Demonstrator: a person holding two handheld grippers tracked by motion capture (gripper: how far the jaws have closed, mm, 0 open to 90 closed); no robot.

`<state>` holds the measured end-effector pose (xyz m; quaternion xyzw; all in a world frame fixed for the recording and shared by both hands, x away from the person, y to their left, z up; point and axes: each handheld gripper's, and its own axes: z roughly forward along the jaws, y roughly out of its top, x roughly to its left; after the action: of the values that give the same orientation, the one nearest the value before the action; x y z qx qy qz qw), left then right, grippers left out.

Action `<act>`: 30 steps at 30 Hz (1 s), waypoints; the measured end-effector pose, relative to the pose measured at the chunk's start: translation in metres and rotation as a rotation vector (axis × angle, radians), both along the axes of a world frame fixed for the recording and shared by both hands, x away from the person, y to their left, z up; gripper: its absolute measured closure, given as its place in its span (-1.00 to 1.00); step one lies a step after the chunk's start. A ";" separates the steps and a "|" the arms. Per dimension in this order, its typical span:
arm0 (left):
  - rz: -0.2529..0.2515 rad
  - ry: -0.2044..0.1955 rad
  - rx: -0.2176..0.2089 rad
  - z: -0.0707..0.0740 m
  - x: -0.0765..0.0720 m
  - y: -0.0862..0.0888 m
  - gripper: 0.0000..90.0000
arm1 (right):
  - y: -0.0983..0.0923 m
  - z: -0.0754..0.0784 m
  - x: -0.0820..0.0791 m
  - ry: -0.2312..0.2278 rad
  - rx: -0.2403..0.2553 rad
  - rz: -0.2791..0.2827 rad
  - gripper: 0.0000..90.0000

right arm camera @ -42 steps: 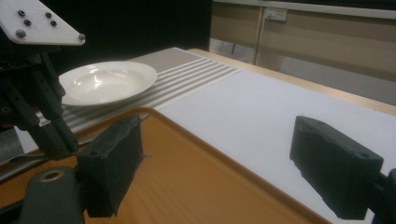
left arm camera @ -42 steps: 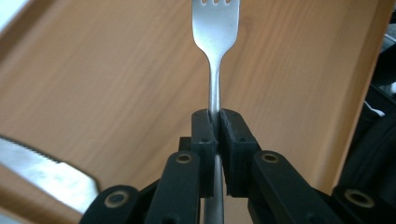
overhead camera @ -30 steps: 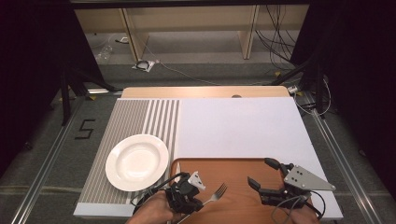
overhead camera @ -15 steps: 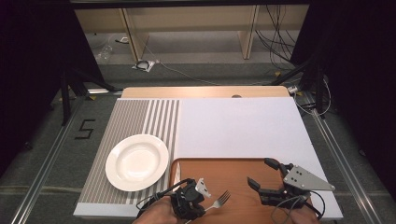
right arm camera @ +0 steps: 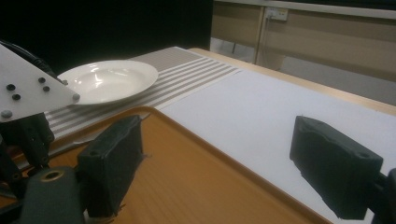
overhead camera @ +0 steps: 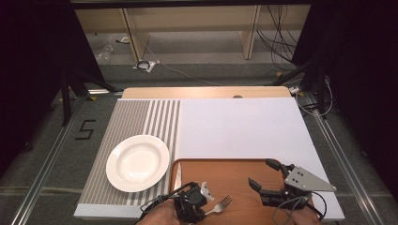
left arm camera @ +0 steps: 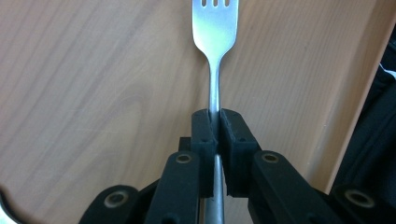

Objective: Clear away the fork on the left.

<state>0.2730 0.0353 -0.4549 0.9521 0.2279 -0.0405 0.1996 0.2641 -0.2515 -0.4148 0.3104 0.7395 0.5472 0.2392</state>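
Note:
A metal fork [left arm camera: 215, 28] points away along the wooden tray [left arm camera: 93, 93], and my left gripper [left arm camera: 215, 119] is shut on its handle. From above, that gripper [overhead camera: 205, 210] is at the tray's near edge, with the fork [overhead camera: 221, 204] sticking out to its right, tines toward the far right. My right gripper [overhead camera: 265, 174] hovers over the tray's right part [overhead camera: 234, 176] with its jaws wide open and nothing between them. In the right gripper view those jaws [right arm camera: 219, 154] frame bare tray [right arm camera: 187, 177] and white mat.
A white plate [overhead camera: 138, 162] sits on the striped mat [overhead camera: 141, 119] left of the tray, and also appears in the right gripper view [right arm camera: 109, 79]. A slim pale utensil [overhead camera: 177, 174], perhaps a knife, lies along the tray's left rim. A white mat [overhead camera: 234, 126] covers the far table.
My left gripper, still holding the fork, has drifted a little toward the table's near edge. The right gripper has kept still.

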 end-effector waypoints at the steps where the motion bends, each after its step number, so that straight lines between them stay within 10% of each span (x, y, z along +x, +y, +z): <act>1: 0.000 0.001 0.000 0.000 0.000 0.000 0.86 | 0.000 0.000 0.000 0.000 -0.003 0.000 -0.60; 10: -0.011 -0.003 0.005 -0.003 -0.002 -0.002 0.73 | 0.000 0.000 0.000 0.003 -0.004 0.001 -0.60; 17: 0.007 -0.050 -0.112 0.014 -0.004 -0.004 0.20 | 0.000 0.000 0.000 0.009 -0.018 -0.001 -0.60; 30: -0.043 -0.097 -0.094 -0.001 -0.011 -0.012 0.98 | 0.000 0.000 0.000 0.002 -0.005 0.003 -0.59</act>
<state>0.2616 0.0236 -0.4561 0.9473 0.1951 -0.0095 0.2539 0.2639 -0.2513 -0.4149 0.3094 0.7416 0.5454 0.2385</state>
